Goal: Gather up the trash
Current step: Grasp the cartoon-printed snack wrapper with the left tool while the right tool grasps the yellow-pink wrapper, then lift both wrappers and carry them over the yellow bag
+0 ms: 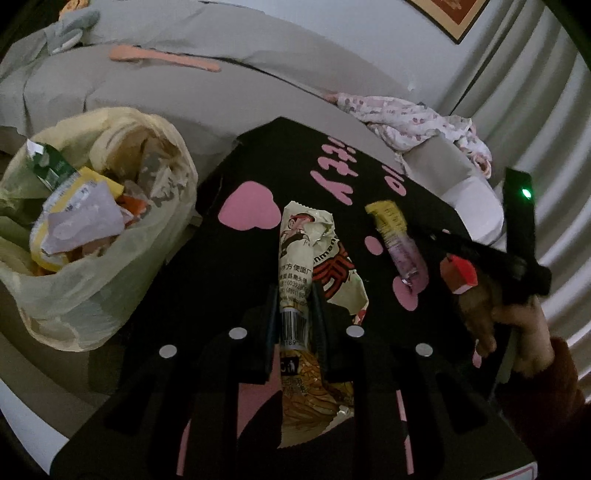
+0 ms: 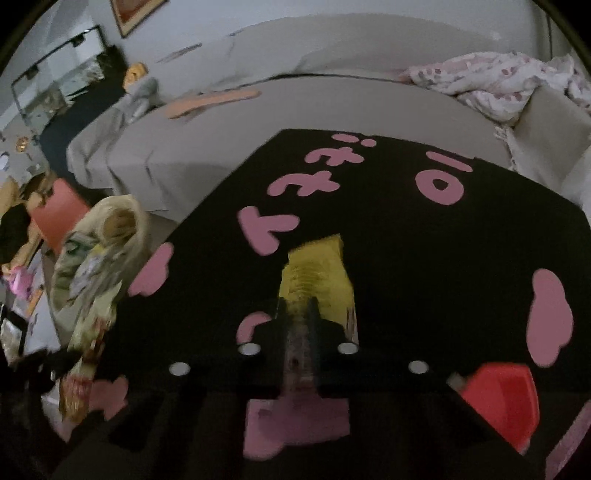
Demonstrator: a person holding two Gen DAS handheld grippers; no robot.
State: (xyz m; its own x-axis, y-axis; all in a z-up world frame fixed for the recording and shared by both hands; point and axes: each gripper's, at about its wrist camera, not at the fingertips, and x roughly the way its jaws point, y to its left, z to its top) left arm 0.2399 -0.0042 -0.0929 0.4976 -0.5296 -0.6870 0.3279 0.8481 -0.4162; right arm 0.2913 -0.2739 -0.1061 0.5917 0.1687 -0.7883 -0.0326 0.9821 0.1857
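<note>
Left gripper (image 1: 294,295) clamped narrow on one cream noodle wrapper (image 1: 314,254), barcode end pinched between the two fingers, rest of it crumpled over the black table (image 1: 258,155) with pink hearts and lettering

Right gripper (image 2: 297,308) closed tight on one yellow-and-clear wrapper (image 2: 317,273) (blurred in its own view; seen from the left wrist as a slim sachet (image 1: 397,240) lying just right of the noodle wrapper)

One red-and-white carton (image 2: 502,398) near the table's right edge, close beside the right hand (image 1: 513,325)

One pale yellow trash bag (image 1: 92,295) standing open just left of the table, stuffed with mixed wrappers and paper

Behind: one grey sofa (image 1: 221,85), one floral cloth (image 1: 413,122) bunched on its right end, one framed picture (image 1: 450,14) on the wall
</note>
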